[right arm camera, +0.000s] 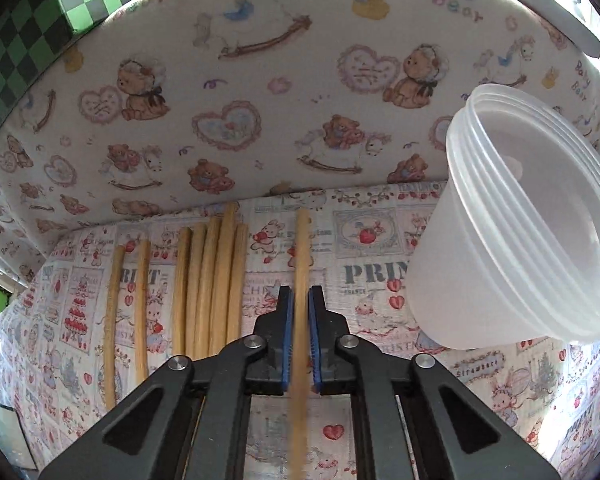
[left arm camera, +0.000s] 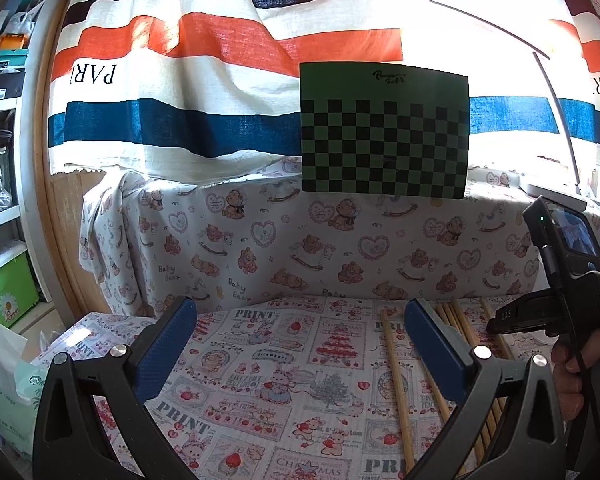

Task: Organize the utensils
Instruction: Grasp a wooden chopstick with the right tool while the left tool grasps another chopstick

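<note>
Chopstick [right arm camera: 302,248] ran lengthwise between the nearly closed right gripper [right arm camera: 300,300], seemingly pinched, cup [right arm camera: 512,232] just to its right; left gripper [left arm camera: 300,320] gaped empty.

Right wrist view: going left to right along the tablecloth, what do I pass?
Two separate chopsticks → a bundle of five chopsticks → a single chopstick between the nearly shut right tongs → a translucent plastic cup tipped on its side.
</note>
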The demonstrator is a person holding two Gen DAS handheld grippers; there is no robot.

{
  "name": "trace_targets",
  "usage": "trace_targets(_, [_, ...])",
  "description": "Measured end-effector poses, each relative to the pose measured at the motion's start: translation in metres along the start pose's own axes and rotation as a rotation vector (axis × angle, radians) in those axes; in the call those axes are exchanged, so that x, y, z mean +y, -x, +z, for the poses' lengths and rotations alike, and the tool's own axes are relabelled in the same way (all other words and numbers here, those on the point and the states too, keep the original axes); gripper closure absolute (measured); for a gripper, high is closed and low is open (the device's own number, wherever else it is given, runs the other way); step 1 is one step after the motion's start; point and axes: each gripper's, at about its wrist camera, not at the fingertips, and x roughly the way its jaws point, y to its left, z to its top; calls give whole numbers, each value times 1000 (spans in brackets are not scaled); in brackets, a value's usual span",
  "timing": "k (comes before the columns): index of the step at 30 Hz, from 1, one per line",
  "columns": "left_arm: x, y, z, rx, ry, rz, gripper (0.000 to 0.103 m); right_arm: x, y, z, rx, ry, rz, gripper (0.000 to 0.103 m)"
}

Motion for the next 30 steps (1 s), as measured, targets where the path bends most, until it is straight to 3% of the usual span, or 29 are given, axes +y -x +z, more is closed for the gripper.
trace_targets(3, [-2, 1, 1, -8, -31, 7, 0, 0, 24, 9, -119, 26, 27, 95])
trace_targets(6, [-4, 3, 2, -43, -63, 47, 0, 1, 59, 11, -260, 61, 123, 95])
trace_targets(9, [-1, 2, 4, -19, -54, 15, 0, 0, 105, 8, -388, 113, 196, 95])
trace_targets(11, [1, -2, 4, 22, -48, 16, 0, 0, 136, 2, -487, 157, 224, 95])
trace_targets(13, [0, -10, 3, 114, -52, 47, 0, -4, 165, -7, -592, 187, 226, 95])
trace_targets(19, [-2, -28, 5, 268, -24, -105, 1, -24, 236, -35, -815, 215, 233, 95])
trace_targets(21, [-10, -39, 10, 346, -26, -157, 10, -32, 251, -39, -864, 221, 232, 95])
trace_targets(23, [-25, -54, 18, 440, -65, -180, 34, -41, 268, -44, -901, 217, 230, 95])
trace_targets(25, [-40, -68, 28, 495, -80, -233, 44, -45, 273, -42, -902, 203, 241, 95])
trace_targets(27, [-54, -85, 37, 551, -77, -272, 47, -51, 274, -38, -881, 184, 258, 95])
trace_targets(30, [-72, -115, 43, 610, -99, -254, 55, -54, 274, -29, -879, 176, 250, 95])
